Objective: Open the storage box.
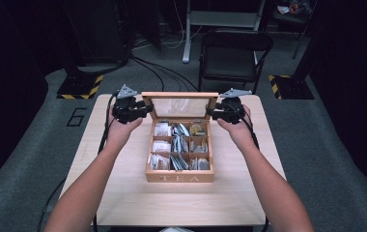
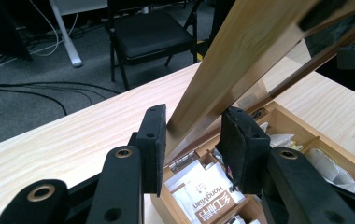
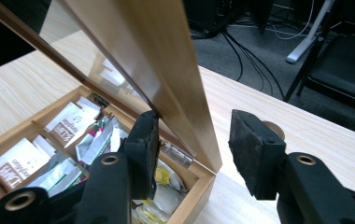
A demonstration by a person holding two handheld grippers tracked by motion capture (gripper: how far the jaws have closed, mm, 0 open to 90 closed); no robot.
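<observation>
A wooden tea box (image 1: 179,177) stands mid-table with its glass-paned lid (image 1: 179,95) raised upright. Several compartments hold tea bags (image 1: 179,145). My left gripper (image 1: 145,109) is at the lid's left edge. In the left gripper view its jaws (image 2: 194,135) are shut on the lid's wooden frame (image 2: 241,51), both pads against it. My right gripper (image 1: 214,114) is at the lid's right edge. In the right gripper view it (image 3: 194,140) straddles the frame (image 3: 152,51). Its inner pad touches the lid and its outer pad stands apart. Tea bags (image 3: 68,123) lie below.
The light wooden table (image 1: 123,193) has bare room in front of the box and on both sides. Beyond the far edge stand a black folding chair (image 1: 234,53), a white desk leg (image 1: 187,34), floor cables and yellow-striped stand bases (image 1: 80,88).
</observation>
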